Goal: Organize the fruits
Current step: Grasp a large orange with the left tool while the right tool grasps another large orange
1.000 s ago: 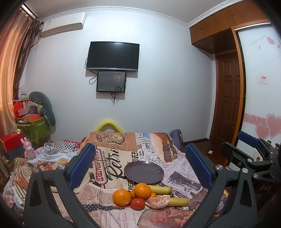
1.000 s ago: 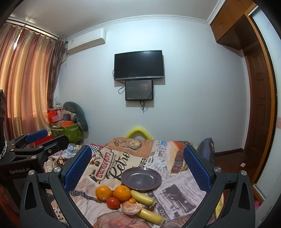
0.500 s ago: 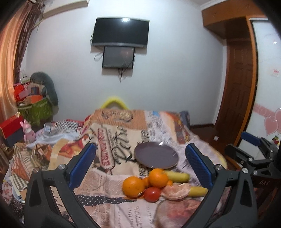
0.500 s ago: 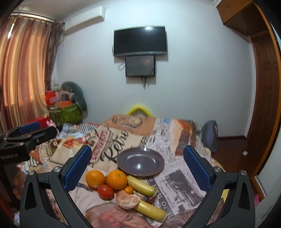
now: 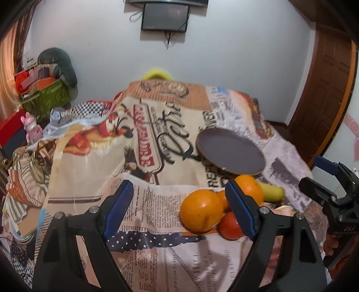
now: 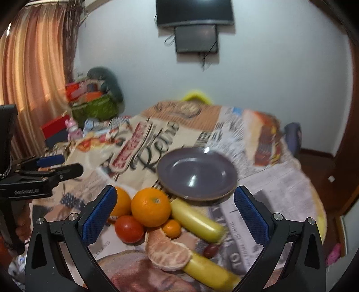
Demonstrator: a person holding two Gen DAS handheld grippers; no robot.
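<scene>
Fruit lies heaped at the near edge of a table draped in a newspaper-print cloth (image 6: 280, 188), just in front of a round, shallow grey-purple plate (image 6: 197, 174) that holds nothing yet. In the heap: a long yellow banana (image 6: 195, 219) and a second one nearer (image 6: 208, 269), a big round orange (image 6: 150, 207) with another orange (image 5: 200, 210) beside it, a peeled mandarin half (image 6: 167, 250), a red tomato (image 6: 129, 228), a tiny orange kumquat-like fruit (image 6: 171, 228) and a small dark one I cannot name.

The left gripper (image 5: 179, 207) stands with its blue pads fairly wide and has just been closing a little; nothing is pressed between them, though the left-hand orange sits near its right finger. The right gripper (image 6: 177, 215) is spread wide over the pile and grips nothing.

My judgement: this is the approach to a first pick. It would go best to centre the left tongs on the outer orange, come down level with its middle, and close gently, since the fruits touch and one nudge could roll the tomato off the edge.

Beyond, a white wall carries a black television (image 6: 194, 11) with a smaller screen below; striped orange curtains (image 6: 36, 89) hang on the left, and a green box of clutter (image 6: 94, 107) sits by them.
</scene>
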